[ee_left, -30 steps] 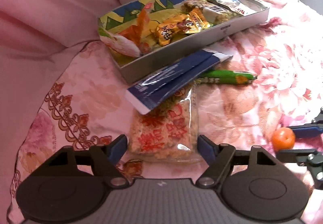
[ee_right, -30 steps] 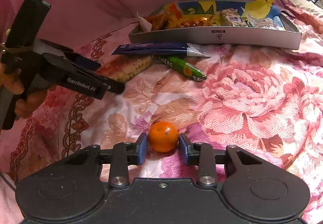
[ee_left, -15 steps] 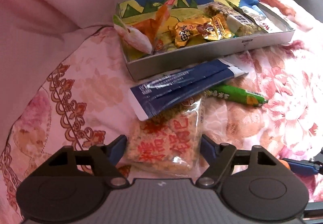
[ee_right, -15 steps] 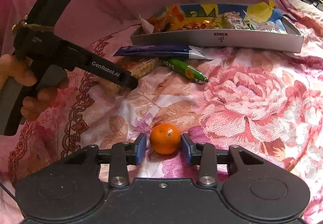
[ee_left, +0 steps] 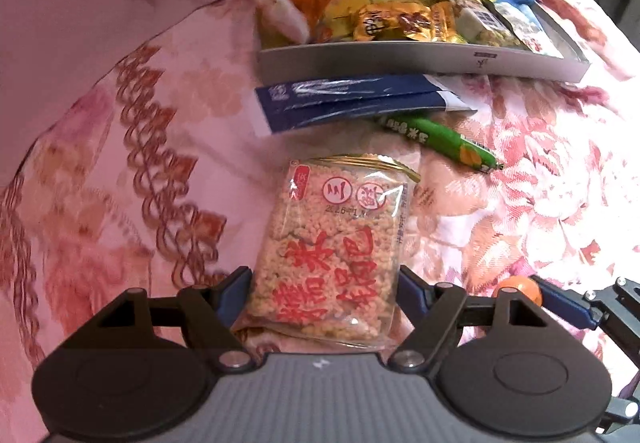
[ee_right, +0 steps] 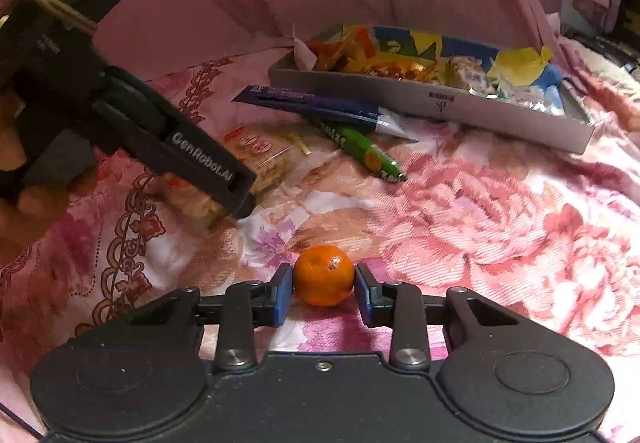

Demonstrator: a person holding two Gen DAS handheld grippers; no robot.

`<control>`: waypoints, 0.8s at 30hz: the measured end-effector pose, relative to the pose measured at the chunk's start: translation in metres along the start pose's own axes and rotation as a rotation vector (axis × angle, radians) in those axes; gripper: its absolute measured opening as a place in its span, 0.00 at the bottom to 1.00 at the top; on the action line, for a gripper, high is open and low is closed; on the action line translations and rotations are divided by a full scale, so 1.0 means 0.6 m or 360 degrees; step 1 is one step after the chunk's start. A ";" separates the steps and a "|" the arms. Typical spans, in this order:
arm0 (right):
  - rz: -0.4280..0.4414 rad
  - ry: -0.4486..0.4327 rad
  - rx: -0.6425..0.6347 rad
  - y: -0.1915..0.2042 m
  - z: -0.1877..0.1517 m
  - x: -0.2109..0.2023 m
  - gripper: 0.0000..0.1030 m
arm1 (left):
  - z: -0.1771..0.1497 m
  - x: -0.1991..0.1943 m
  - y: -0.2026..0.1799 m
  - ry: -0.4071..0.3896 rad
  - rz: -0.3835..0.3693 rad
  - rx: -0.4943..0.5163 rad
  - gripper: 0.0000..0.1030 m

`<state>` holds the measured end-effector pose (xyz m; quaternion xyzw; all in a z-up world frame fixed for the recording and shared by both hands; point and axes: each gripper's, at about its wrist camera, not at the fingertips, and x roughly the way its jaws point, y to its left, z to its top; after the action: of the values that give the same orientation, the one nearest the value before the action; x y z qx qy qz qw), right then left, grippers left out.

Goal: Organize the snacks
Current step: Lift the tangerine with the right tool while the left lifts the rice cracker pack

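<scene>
Left gripper [ee_left: 324, 289] has its blue pads on either side of the rice cracker packet [ee_left: 334, 255], pressed against the packet's two edges, so it is grasping that clear bag with the red lettering. The packet's far end sticks out ahead of the fingers, over the pink floral bedspread [ee_left: 540, 179]. In the right wrist view, that same left gripper [ee_right: 224, 183] shows as a black body at the left, a hand behind it, and the packet [ee_right: 256, 159] peeking out past its tip.

Right gripper [ee_right: 322, 293] now: a small orange [ee_right: 324, 275] sits squarely between its blue pads [ee_right: 283, 295]. The left pad looks to be touching the skin; on the right there may be a sliver of gap, so whether it is truly clenched on the fruit I cannot tell. The orange rests on the bedspread [ee_right: 500, 223], near side of the scene.

Farther back, a green stick snack [ee_right: 362, 153] lies slanted on the cloth, its far end tucked under a long dark blue sachet [ee_right: 316, 109]. Just beyond those, the grey tray [ee_right: 500, 111] with bright wrapped snacks [ee_right: 392, 65] piled inside it, up against the pink drape at the far edge.
</scene>
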<state>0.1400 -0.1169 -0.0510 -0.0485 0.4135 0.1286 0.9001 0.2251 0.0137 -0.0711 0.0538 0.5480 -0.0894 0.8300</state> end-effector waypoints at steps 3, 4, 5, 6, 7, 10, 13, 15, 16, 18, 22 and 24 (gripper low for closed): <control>-0.0019 -0.0060 -0.0010 -0.002 0.002 -0.017 0.34 | -0.011 -0.006 0.002 0.0002 0.0010 -0.0058 0.77; -0.0023 -0.0079 -0.0009 -0.002 0.003 -0.023 0.34 | -0.013 -0.009 0.003 0.0004 0.0008 -0.0075 0.77; -0.0028 -0.0096 -0.0009 -0.003 0.004 -0.028 0.34 | -0.015 -0.011 0.005 0.0006 0.0003 -0.0095 0.77; -0.0035 -0.0114 -0.0009 -0.004 0.005 -0.033 0.34 | -0.018 -0.015 0.007 0.0008 -0.0010 -0.0124 0.77; -0.0043 -0.0130 -0.0010 -0.005 0.006 -0.037 0.34 | -0.020 -0.018 0.008 0.0010 -0.0022 -0.0148 0.77; -0.0059 -0.0163 0.0000 -0.010 0.009 -0.043 0.34 | -0.031 -0.026 0.012 0.0015 -0.0080 -0.0231 0.77; -0.0068 -0.0176 0.0022 -0.014 0.011 -0.044 0.34 | -0.039 -0.033 0.012 0.0006 -0.0106 -0.0277 0.76; -0.0081 -0.0187 0.0027 -0.018 0.011 -0.045 0.34 | -0.043 -0.042 0.011 -0.0017 -0.0132 -0.0300 0.76; -0.0089 -0.0193 0.0029 -0.020 0.011 -0.047 0.34 | -0.046 -0.045 0.011 -0.0026 -0.0145 -0.0312 0.76; -0.0104 -0.0202 0.0042 -0.024 0.013 -0.048 0.34 | -0.050 -0.052 0.010 -0.0040 -0.0173 -0.0325 0.76; -0.0129 -0.0222 0.0093 -0.037 0.016 -0.052 0.34 | -0.052 -0.060 0.007 -0.0073 -0.0221 -0.0327 0.76; -0.0149 -0.0238 0.0112 -0.043 0.018 -0.055 0.34 | -0.051 -0.068 0.006 -0.0112 -0.0249 -0.0325 0.76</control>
<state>0.1341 -0.1457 -0.0197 -0.0263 0.3468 0.0749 0.9346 0.1826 0.0264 -0.0453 -0.0773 0.5274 -0.0995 0.8402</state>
